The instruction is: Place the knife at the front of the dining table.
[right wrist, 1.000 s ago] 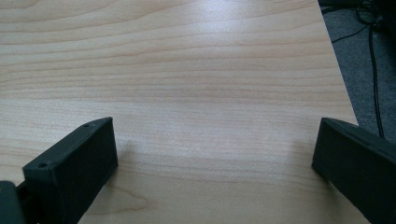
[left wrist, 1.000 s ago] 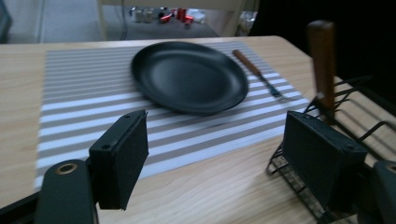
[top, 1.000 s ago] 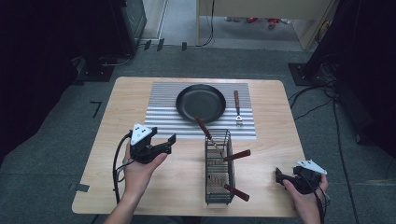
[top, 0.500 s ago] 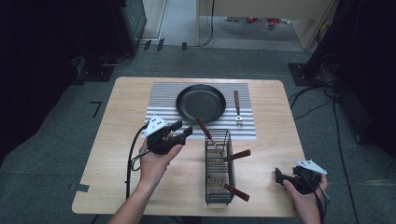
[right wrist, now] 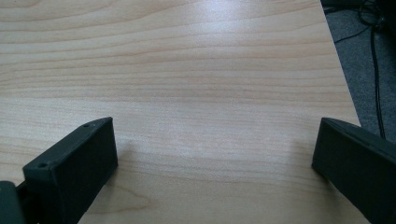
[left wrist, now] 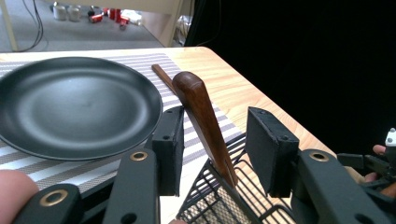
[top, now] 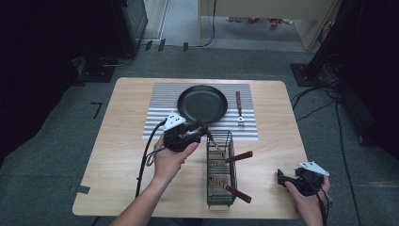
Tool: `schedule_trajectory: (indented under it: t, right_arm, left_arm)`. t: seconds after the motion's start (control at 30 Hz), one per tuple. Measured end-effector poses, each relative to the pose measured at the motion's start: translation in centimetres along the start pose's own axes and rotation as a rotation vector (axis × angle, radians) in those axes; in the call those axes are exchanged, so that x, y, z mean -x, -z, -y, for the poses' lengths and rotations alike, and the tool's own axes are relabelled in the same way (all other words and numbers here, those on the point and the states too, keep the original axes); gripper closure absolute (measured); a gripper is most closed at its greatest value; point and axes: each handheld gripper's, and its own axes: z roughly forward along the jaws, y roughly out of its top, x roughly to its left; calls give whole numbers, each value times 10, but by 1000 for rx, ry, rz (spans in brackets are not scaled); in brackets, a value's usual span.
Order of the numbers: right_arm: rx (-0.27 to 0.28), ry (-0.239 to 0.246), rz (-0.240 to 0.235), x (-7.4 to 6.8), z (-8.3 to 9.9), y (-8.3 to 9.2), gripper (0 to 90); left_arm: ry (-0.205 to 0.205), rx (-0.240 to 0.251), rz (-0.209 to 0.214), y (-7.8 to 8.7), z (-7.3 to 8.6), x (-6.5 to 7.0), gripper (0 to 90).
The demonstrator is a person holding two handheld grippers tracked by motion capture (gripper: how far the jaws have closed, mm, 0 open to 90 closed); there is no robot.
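While its jaws have just been closing, the left gripper brackets a wooden handle that rises tilted from the far end of the wire basket; one pad sits at the wood, the other stands apart, so nothing is pinched yet. Just beyond lies the black pan on the striped mat, with a small spatula to its right. Near the table's near right corner, the right gripper rests with jaws wide and empty.
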Motion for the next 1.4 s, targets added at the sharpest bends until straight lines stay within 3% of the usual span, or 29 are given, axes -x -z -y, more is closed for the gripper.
schedule_trajectory:
  t: [0.1, 0.2, 0.27, 0.33, 0.37, 0.47, 0.5, 0.53, 0.63, 0.97, 1.07, 1.4]
  right_arm:
    - [0, 1, 0, 0, 0, 0, 0]
    - [0, 0, 0, 0, 0, 0, 0]
    - [0, 0, 0, 0, 0, 0, 0]
    - [-2, -1, -1, 0, 0, 0, 0]
    - [-2, 0, -1, 0, 0, 0, 0]
    - [-1, -1, -1, 0, 0, 0, 0]
    - [0, -1, -1, 0, 0, 0, 0]
    - [0, -1, -1, 0, 0, 0, 0]
    - [-1, -1, -1, 0, 0, 0, 0]
    - [-1, -1, -1, 0, 0, 0, 0]
    - [0, -1, -1, 0, 0, 0, 0]
    - [0, 0, -1, 0, 0, 0, 0]
  left_arm:
    - [28, 3, -32, -4, -3, 0, 665]
    - [35, 7, -31, -5, -4, 0, 721]
    - [36, 7, -16, -4, -4, 0, 731]
    - [38, 26, 35, -1, -5, 3, 767]
    - [38, 26, 35, -1, -5, 3, 781]
    - [26, 64, 67, 4, -8, 8, 804]
    - [17, 79, 67, 5, -9, 10, 820]
    - [-22, 99, 48, 9, -12, 14, 821]
    - [-36, 119, 65, 13, -15, 17, 821]
    - [-87, 214, 92, 45, -33, 29, 822]
    - [-112, 243, 81, 59, -40, 32, 822]
    - [-130, 347, 50, 97, -55, 29, 822]
